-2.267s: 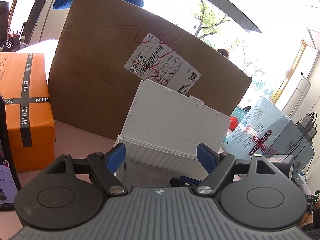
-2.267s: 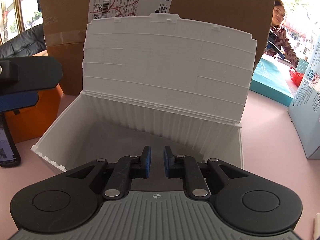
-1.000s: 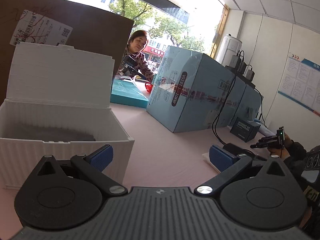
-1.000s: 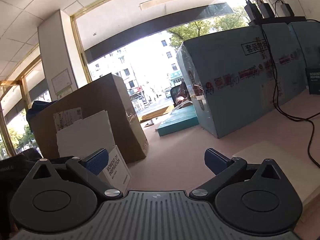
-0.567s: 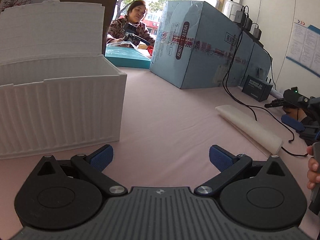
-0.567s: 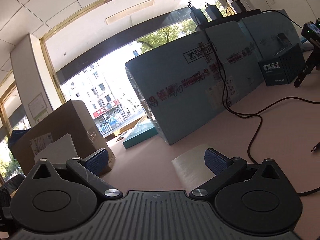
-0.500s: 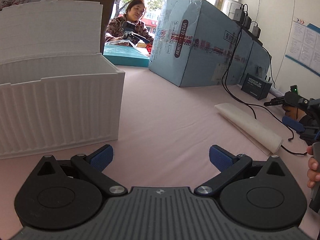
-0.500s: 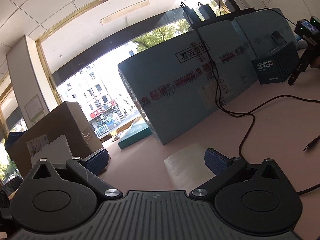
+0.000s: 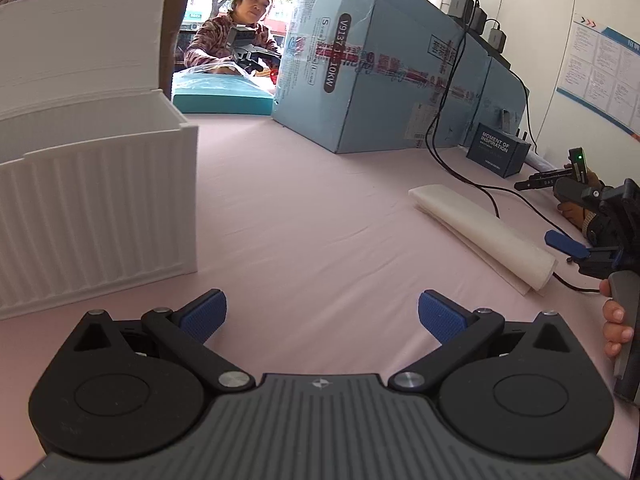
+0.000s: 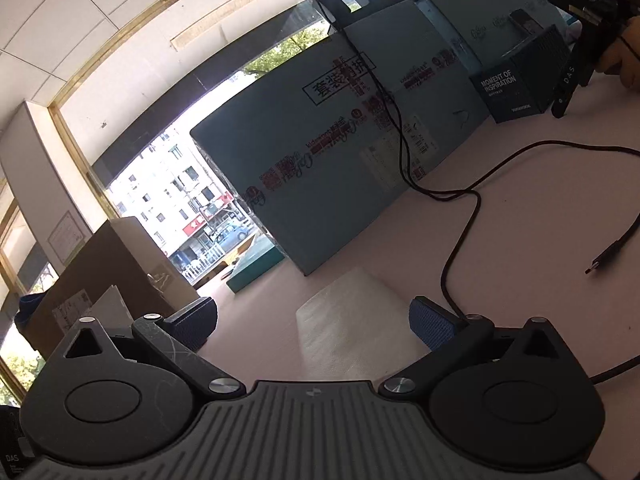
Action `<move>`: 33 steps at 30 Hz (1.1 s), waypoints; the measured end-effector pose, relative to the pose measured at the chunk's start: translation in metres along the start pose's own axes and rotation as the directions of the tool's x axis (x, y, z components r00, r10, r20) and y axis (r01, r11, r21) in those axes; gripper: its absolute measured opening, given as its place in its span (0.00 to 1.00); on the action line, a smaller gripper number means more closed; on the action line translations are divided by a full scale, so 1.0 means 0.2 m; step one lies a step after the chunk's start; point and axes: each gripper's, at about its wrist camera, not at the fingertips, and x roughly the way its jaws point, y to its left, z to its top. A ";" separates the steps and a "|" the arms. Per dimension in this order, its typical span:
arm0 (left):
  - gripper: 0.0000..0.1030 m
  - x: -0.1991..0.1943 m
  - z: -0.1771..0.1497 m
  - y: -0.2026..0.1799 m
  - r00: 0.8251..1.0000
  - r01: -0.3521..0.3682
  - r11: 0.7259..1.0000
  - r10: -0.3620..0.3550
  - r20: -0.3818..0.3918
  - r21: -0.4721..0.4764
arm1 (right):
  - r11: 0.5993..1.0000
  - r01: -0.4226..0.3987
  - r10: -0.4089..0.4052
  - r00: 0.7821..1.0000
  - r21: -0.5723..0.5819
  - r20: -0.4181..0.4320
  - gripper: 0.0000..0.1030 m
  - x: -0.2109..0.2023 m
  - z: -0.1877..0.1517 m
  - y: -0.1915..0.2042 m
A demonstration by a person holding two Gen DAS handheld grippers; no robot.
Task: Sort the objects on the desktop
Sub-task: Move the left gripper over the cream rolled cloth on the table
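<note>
A white ribbed storage box (image 9: 96, 208) with its lid up stands at the left of the pink table. A folded white cloth (image 9: 484, 232) lies at the right; in the right wrist view the same cloth (image 10: 352, 324) sits just ahead of my fingers. My left gripper (image 9: 322, 316) hovers open over bare table, holding nothing. My right gripper (image 10: 314, 324) is open too, tilted, its blue pads either side of the cloth's near end. The right gripper (image 9: 576, 250) also shows at the left view's right edge. A small dark box (image 9: 498, 154) stands by the cables.
A big light-blue carton (image 9: 384, 68) and a teal flat box (image 9: 224, 98) line the back. Black cables (image 10: 460, 248) with a loose plug (image 10: 600, 266) cross the table at the right. A brown cardboard box (image 10: 104, 276) stands behind the white one. A person sits beyond the table.
Both grippers have swung right, away from the white box toward the cloth. The right gripper, shut over the box earlier, is open now and has tilted and come closer to the cloth.
</note>
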 end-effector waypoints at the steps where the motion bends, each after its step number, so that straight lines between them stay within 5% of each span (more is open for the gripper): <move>1: 1.00 0.02 0.01 -0.02 1.000 0.012 1.000 -0.012 -0.002 -0.013 | 1.000 -0.005 0.005 1.000 -0.008 -0.003 1.00 0.00 0.00 0.01; 13: 1.00 0.52 0.25 -0.18 0.999 0.024 0.984 -0.020 0.026 -0.174 | 0.984 0.101 -0.102 0.995 0.146 -0.006 1.00 0.00 0.01 -0.11; 18: 1.00 0.70 0.34 -0.23 0.993 0.121 0.966 -0.118 0.026 -0.229 | 0.978 0.110 -0.114 0.993 0.179 0.008 1.00 -0.01 0.02 -0.14; 24: 1.00 0.88 0.41 -0.32 0.987 0.158 0.954 -0.155 0.032 -0.256 | 0.975 0.121 -0.124 0.992 0.186 0.003 1.00 0.00 0.03 -0.14; 30: 1.00 0.99 0.45 -0.43 0.968 0.242 0.947 -0.249 -0.011 -0.211 | 0.974 0.134 -0.136 0.991 0.180 -0.001 1.00 0.01 0.03 -0.14; 33: 1.00 0.99 0.44 -0.47 0.942 0.319 0.932 -0.331 -0.048 -0.170 | 0.975 0.141 -0.143 0.990 0.173 -0.004 1.00 0.02 0.03 -0.13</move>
